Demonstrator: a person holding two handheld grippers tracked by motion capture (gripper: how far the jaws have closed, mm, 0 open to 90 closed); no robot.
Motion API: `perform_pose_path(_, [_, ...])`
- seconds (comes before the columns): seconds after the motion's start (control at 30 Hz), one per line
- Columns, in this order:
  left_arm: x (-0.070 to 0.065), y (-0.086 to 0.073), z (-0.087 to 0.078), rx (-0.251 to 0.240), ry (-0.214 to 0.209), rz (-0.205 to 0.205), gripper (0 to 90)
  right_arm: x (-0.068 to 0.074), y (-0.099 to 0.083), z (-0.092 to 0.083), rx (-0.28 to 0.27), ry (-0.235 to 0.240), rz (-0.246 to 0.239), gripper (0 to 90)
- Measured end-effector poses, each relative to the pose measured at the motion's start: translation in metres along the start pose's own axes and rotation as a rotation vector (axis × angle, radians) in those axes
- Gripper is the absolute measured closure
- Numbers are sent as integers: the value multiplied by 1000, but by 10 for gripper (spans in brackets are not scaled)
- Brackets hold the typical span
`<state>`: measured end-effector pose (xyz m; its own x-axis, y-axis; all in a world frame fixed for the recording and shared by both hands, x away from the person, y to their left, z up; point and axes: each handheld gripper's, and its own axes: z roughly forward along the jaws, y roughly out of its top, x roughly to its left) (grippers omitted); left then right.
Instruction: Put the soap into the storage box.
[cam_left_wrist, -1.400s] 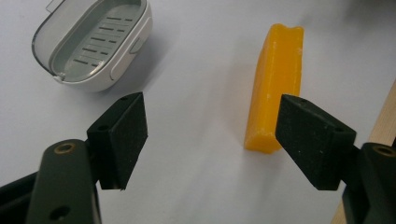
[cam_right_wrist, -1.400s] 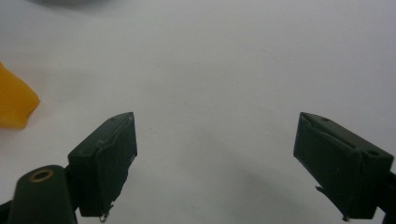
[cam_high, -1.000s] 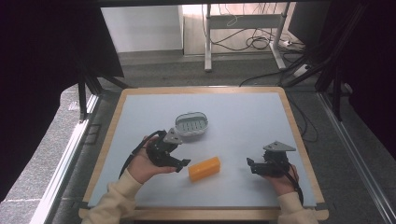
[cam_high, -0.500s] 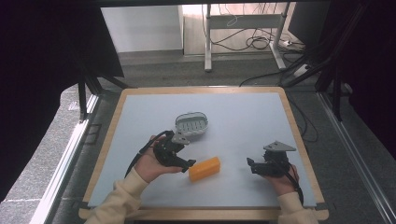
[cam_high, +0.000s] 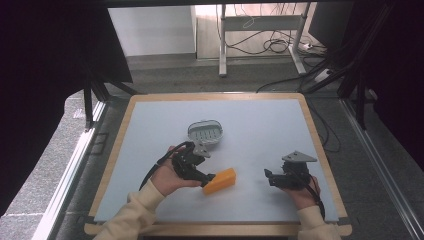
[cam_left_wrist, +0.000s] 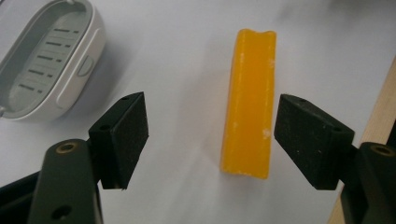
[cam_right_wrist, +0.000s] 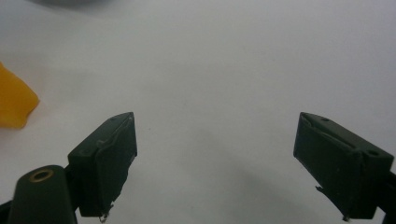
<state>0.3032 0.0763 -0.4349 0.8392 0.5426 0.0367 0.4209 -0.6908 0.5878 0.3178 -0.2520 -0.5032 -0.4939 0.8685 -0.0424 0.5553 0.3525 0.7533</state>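
Note:
An orange soap bar (cam_high: 220, 181) lies on the pale table top (cam_high: 265, 130), near the front middle. In the left gripper view the soap bar (cam_left_wrist: 250, 102) runs lengthwise between the two open jaws of my left gripper (cam_left_wrist: 212, 140), nearer the right pad (cam_left_wrist: 308, 140), with no contact visible. From above, my left gripper (cam_high: 207, 176) reaches the bar's left end. A grey slotted soap dish (cam_high: 205, 132) stands empty just behind; the soap dish (cam_left_wrist: 46, 60) is at upper left. My right gripper (cam_high: 268, 177) rests open to the right, and between its jaws (cam_right_wrist: 215, 154) is bare table.
A wooden rim (cam_high: 320, 150) frames the table. One corner of the orange bar (cam_right_wrist: 14, 100) shows at the left in the right gripper view. Table legs and cables (cam_high: 270, 45) stand on the floor beyond the far edge.
My left gripper has moved right and forward to the orange bar and now straddles it with open jaws. The right gripper has stayed put.

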Motion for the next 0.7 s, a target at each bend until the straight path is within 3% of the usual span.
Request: perform_pose_path(0.7, [-14,15,31,73,-13,24,266,0,0,0,0,-4,1,137])
